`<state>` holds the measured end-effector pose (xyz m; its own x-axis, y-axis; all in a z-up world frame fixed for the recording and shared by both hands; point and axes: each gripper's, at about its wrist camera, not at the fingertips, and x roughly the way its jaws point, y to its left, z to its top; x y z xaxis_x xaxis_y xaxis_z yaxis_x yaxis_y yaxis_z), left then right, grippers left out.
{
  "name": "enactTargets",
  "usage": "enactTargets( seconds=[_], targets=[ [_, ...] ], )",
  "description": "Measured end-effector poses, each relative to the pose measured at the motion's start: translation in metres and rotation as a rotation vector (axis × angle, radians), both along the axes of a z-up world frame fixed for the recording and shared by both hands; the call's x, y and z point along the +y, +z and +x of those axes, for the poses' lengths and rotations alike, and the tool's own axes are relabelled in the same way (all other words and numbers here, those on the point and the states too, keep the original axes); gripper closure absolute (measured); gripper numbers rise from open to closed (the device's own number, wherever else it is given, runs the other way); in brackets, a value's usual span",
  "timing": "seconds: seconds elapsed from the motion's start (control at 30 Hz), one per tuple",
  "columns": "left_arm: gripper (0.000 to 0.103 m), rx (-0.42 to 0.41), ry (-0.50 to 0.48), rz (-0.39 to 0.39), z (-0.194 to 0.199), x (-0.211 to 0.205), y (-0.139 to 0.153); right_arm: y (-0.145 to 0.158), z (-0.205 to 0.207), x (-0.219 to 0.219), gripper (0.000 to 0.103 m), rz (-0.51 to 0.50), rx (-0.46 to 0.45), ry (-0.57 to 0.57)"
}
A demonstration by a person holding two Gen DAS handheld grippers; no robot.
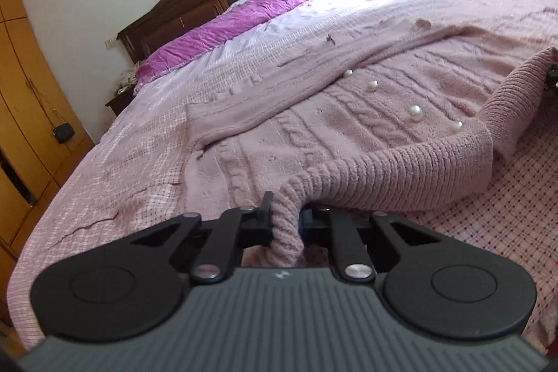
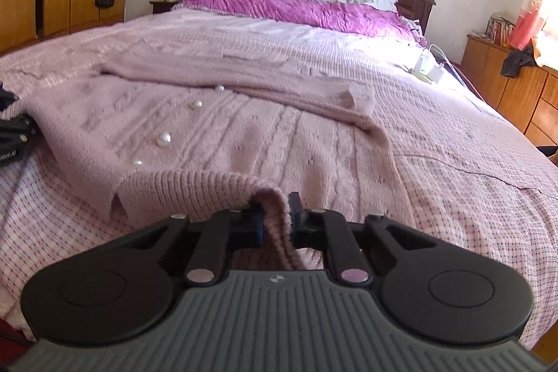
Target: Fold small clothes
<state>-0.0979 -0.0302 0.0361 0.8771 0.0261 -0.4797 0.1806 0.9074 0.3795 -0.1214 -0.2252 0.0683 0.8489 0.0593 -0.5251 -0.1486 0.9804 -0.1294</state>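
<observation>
A bed (image 1: pixel 104 162) covered by a pink checked spread is shown, with a pink cable-knit cardigan (image 1: pixel 314 128) laid flat near its foot edge, one sleeve (image 1: pixel 261 100) already folded across the front. The ribbed hem (image 1: pixel 401 176) is raised at the near edge and is pinched at two places: by the left gripper (image 1: pixel 284 222) and by the right gripper (image 2: pixel 275 218). Pearl buttons (image 1: pixel 415 112) are seen along the placket. The lengthwise fold is judged begun, not completed.

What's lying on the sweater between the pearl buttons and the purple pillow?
A folded-over sleeve crosses the sweater just beyond the pearl buttons; past it, bare bedspread runs to the purple pillow. Both views show it.
</observation>
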Motion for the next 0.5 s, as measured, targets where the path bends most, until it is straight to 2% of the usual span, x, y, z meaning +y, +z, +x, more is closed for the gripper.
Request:
enactTargets(
  seconds=[0.17,0.33,0.5],
  targets=[
    [0.090,-0.034,0.021,-0.097,0.003,0.009,0.016,0.018,0.005,-0.007,0.093,0.075,-0.054,-0.022],
    [0.090,-0.103,0.036,-0.115,0.010,0.008,0.037,0.042,0.018,-0.011,0.093,0.129,-0.093,-0.037],
    [0.090,-0.143,0.050,-0.143,0.028,0.007,0.059,0.066,0.038,-0.009,0.093,0.124,-0.132,-0.031]
  ],
)
